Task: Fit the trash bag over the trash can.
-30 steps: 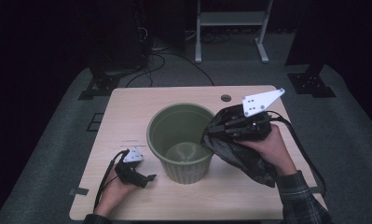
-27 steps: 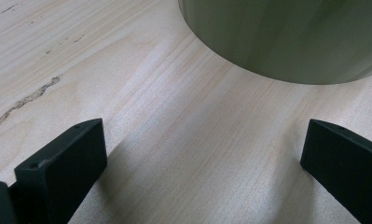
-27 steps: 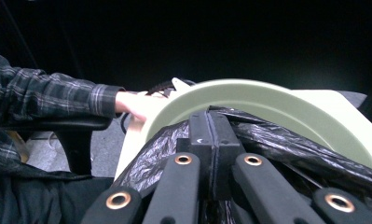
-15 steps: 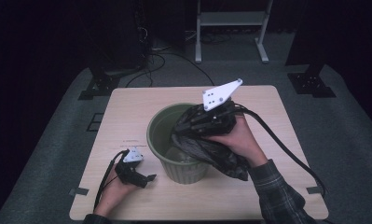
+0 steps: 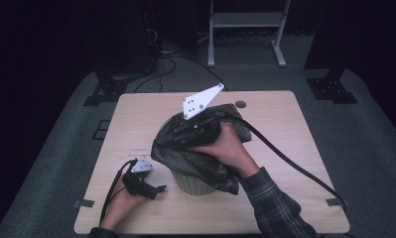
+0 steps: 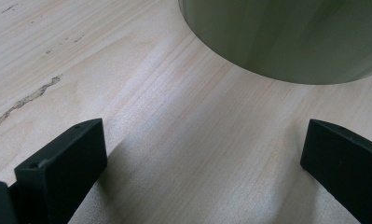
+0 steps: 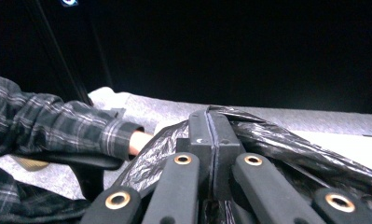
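Observation:
A pale green ribbed bin (image 5: 191, 182) stands at the middle of the wooden table (image 5: 285, 129). A crumpled black plastic bag (image 5: 195, 158) lies draped over its top and hides the opening. My right gripper (image 5: 195, 130), with its grey plate (image 5: 201, 101) on top, sits over the bin, shut on a fold of the bag (image 7: 286, 151); the jaws are pressed together (image 7: 213, 135). My left gripper (image 5: 147, 187) rests on the table left of the bin, open. Its jaws stand wide apart (image 6: 204, 172), and the bin's wall (image 6: 277, 37) is just ahead of them.
A thick black cable (image 5: 290, 158) trails from the right gripper across the table's right half. A round grommet (image 5: 240, 104) sits near the far edge. Metal stand legs (image 5: 245, 29) and black equipment bases (image 5: 106, 91) stand on the floor beyond the table.
My right gripper has carried the bag leftward from the bin's right rim to over its top, so the opening is now covered. The left gripper has stayed put.

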`<action>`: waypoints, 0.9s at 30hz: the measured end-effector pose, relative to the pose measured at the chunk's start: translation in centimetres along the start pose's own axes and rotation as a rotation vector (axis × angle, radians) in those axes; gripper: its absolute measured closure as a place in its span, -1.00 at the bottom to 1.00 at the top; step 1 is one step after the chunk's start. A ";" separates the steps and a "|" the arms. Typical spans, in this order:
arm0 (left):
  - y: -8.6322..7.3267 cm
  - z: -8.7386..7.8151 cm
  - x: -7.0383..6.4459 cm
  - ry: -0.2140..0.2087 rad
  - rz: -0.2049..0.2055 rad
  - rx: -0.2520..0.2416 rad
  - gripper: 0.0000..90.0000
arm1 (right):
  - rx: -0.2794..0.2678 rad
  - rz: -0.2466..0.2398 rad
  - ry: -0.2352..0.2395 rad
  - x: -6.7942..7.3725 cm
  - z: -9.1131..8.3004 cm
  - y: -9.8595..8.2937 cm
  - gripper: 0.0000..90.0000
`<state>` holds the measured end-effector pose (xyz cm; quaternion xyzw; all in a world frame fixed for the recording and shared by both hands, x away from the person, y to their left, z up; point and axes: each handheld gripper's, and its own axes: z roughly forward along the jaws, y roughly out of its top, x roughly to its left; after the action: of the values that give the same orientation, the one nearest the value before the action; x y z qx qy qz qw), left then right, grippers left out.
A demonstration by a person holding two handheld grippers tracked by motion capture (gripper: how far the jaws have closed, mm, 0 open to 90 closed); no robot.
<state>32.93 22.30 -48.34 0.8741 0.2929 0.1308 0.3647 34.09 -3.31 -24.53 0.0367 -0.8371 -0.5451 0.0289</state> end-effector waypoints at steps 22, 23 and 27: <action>0.0 0.0 0.0 0.000 0.000 0.000 -1.00 | 0.039 0.017 -0.021 -0.3 1.4 0.4 0.98; 0.0 0.0 0.0 0.000 0.000 0.000 -1.00 | 0.036 0.023 -0.031 -0.5 1.0 0.2 0.98; 0.0 0.0 0.0 -0.001 0.002 0.003 -1.00 | 0.043 0.059 -0.096 -1.6 -1.0 -0.9 0.98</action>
<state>32.92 22.33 -48.30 0.8750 0.2920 0.1305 0.3634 35.80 -4.42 -24.97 -0.0135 -0.8498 -0.5269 0.0038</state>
